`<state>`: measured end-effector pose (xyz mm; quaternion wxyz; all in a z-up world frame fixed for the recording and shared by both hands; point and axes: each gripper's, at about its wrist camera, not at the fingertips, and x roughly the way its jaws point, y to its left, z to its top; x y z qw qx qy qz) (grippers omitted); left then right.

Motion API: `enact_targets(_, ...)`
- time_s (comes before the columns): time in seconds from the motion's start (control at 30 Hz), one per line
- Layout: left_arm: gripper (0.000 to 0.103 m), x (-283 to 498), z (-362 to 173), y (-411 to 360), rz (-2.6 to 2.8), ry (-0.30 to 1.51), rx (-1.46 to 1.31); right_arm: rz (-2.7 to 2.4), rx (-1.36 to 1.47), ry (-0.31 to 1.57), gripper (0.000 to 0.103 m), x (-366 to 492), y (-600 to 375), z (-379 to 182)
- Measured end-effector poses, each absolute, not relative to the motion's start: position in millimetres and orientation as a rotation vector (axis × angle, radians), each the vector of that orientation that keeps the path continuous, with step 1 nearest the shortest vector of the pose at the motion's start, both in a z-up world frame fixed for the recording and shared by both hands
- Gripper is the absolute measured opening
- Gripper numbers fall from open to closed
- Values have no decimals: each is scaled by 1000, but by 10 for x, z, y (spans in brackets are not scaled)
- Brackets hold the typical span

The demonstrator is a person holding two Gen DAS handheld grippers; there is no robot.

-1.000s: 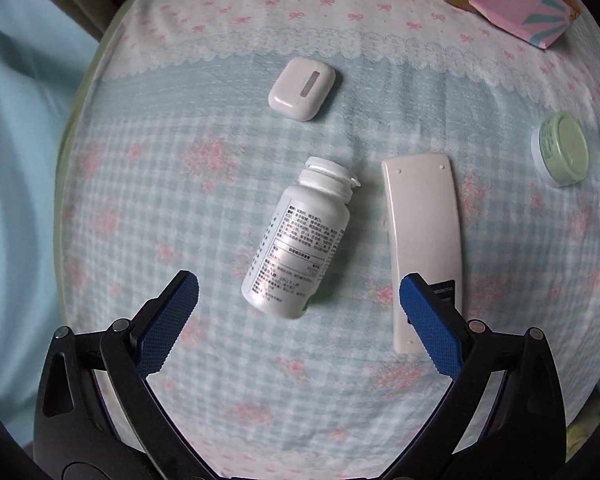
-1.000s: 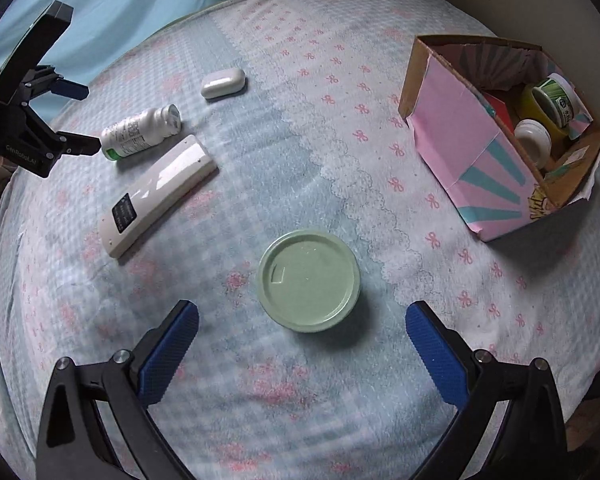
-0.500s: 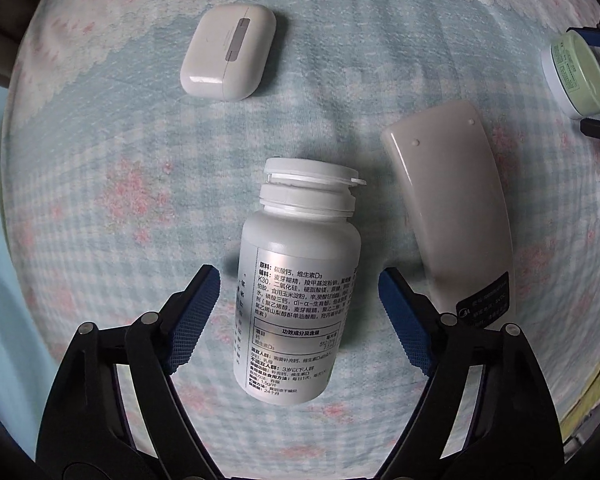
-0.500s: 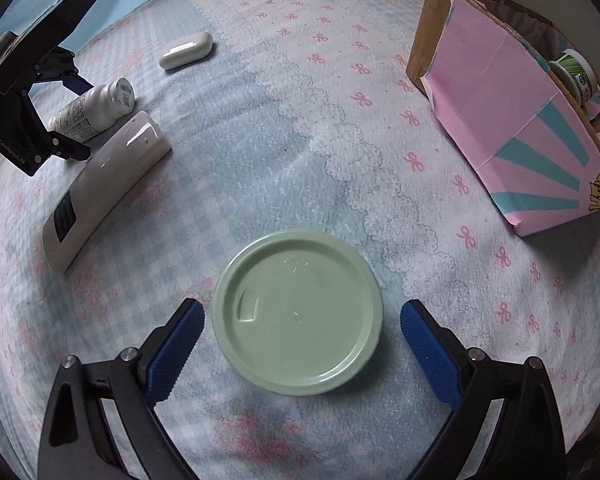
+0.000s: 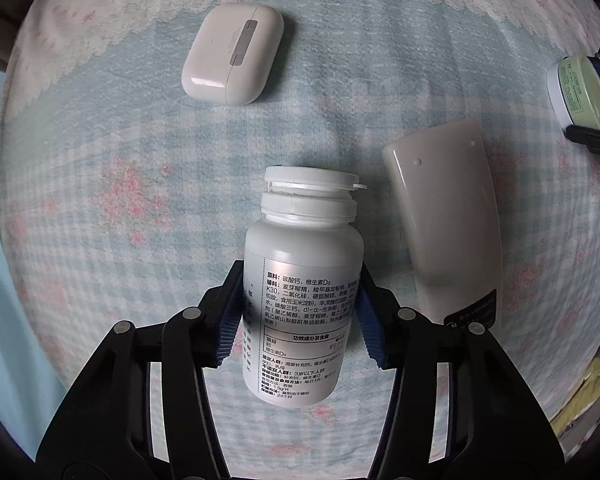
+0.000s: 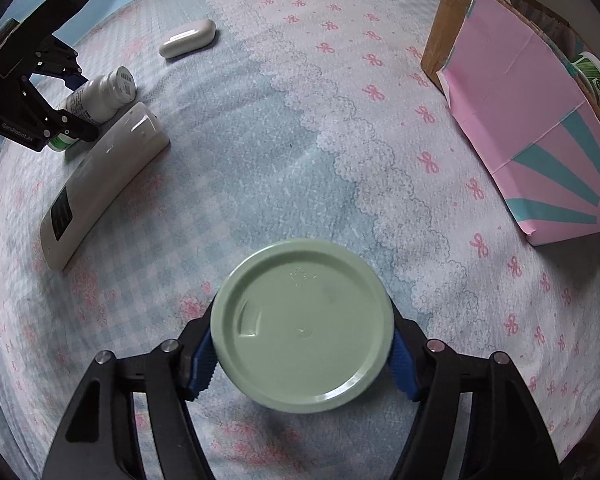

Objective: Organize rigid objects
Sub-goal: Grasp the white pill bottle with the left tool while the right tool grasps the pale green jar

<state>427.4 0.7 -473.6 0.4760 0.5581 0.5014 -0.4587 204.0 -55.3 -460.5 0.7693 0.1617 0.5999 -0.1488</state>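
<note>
My left gripper (image 5: pixel 300 316) is shut on a white pill bottle (image 5: pixel 300 292) that lies on the bed, cap pointing away; the blue pads press its sides. The bottle also shows in the right wrist view (image 6: pixel 96 98) with the left gripper (image 6: pixel 66 118) around it. My right gripper (image 6: pixel 302 354) is shut on a round green-lidded jar (image 6: pixel 302 326); the pads grip its rim left and right. The jar also shows at the right edge of the left wrist view (image 5: pixel 580 94).
A white remote (image 5: pixel 446 220) lies right of the bottle, face down. A white earbud case (image 5: pixel 232 54) lies beyond it. A pink cardboard box (image 6: pixel 532 120) holding several containers stands at the far right. The bedspread (image 6: pixel 300 140) is checked blue with pink flowers.
Both grippers moved forward and closed: the left on the pill bottle, the right on the green jar. Both were open one second ago.
</note>
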Motion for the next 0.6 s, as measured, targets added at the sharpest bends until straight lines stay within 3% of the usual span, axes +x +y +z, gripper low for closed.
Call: enact_targets(0.6,48,4173,-3879,328,-1021,1257,1094,-354,366,1235,66,1816,-835,-4196)
